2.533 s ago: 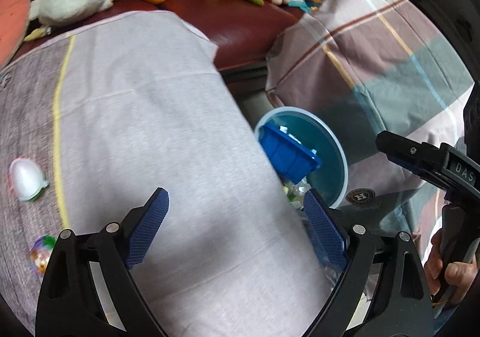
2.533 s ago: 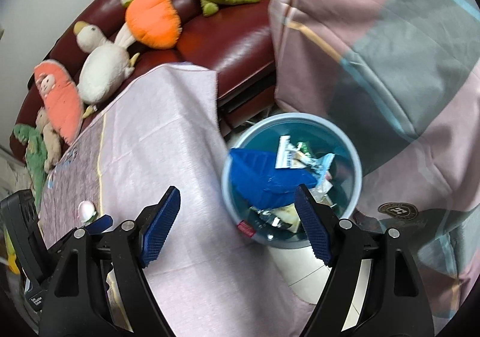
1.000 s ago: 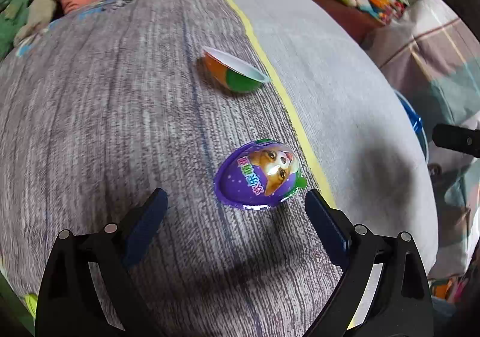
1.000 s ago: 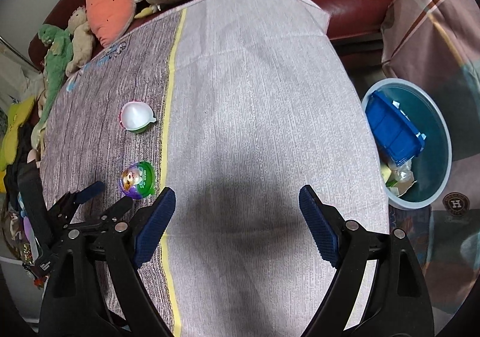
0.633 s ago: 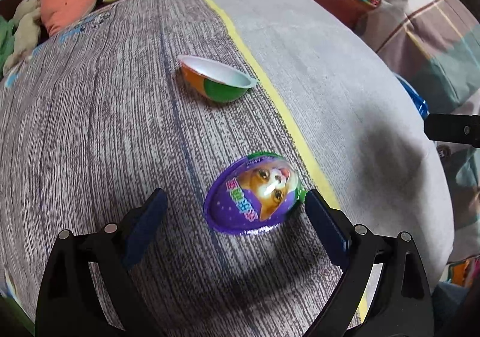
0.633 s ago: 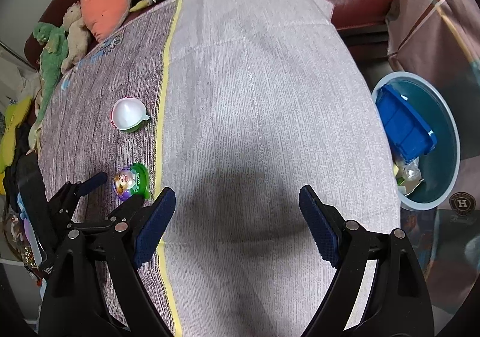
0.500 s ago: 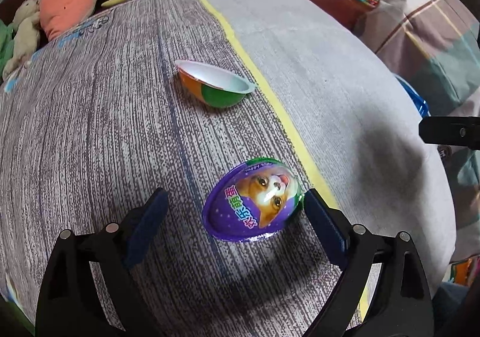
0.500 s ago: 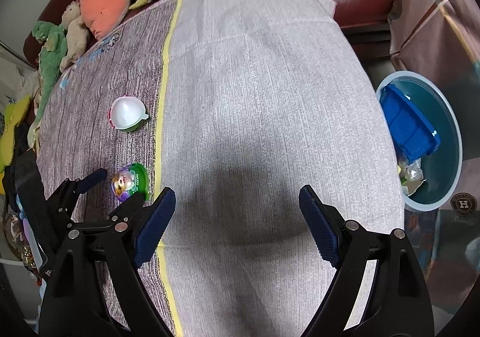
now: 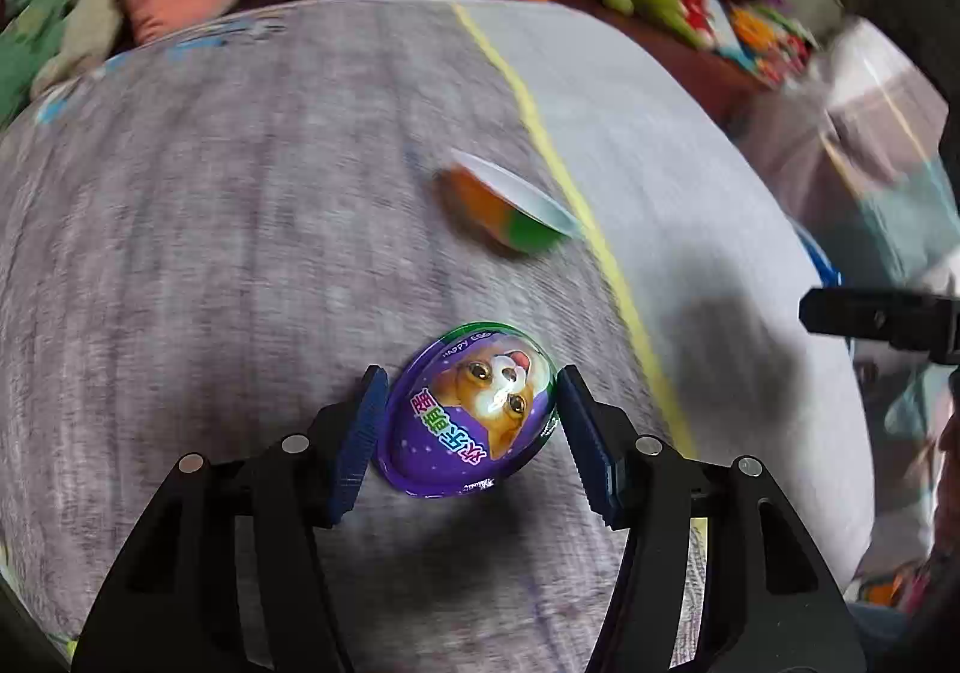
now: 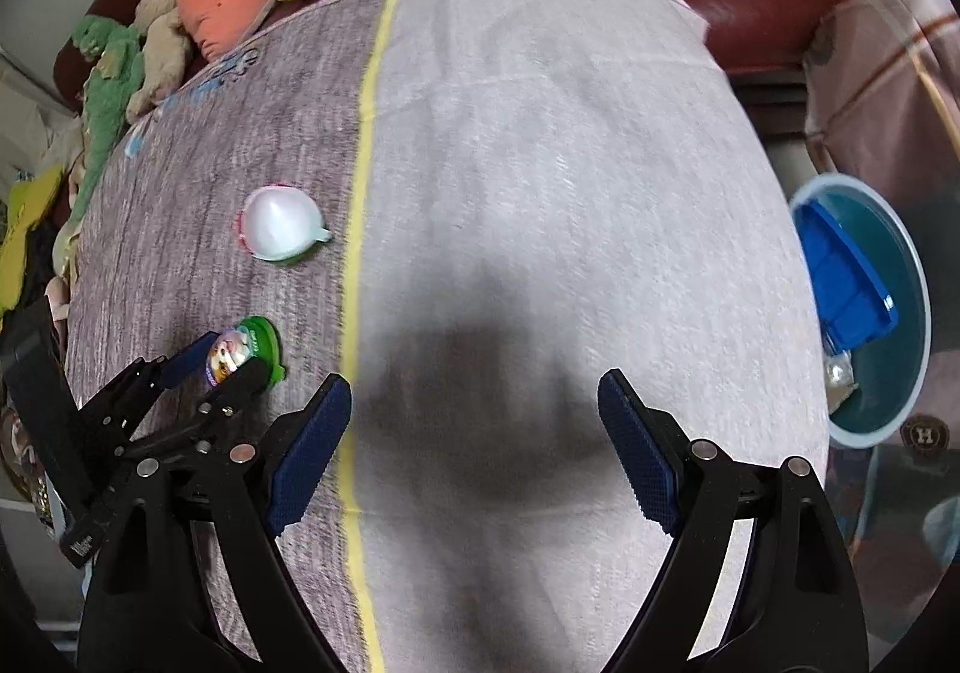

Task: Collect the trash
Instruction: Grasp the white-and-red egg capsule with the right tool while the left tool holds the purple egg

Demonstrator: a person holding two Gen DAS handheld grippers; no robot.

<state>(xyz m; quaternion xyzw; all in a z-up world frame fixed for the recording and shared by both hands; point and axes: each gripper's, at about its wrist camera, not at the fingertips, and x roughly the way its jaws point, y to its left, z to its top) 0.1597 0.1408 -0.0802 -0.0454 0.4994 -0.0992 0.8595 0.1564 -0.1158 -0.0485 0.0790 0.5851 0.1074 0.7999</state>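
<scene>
Two egg shells on the cloth [image 9: 210, 253]: purple egg [image 9: 471, 412] clamped by closing left gripper [image 9: 468, 433], open half-shell [image 9: 510, 211] beyond it; right gripper [image 10: 474, 445] spread, empty.

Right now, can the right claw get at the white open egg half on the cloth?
Probably yes: the right claw is open and holds nothing, and the white egg half lies uncovered on bare cloth, beyond the left claw.

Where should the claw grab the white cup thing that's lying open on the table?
Probably the rim. The cup lies open side up and looks wide, so a claw coming straight down could pinch its thin edge, one pad inside, one outside, or hold the small tab toward the yellow stripe.
</scene>
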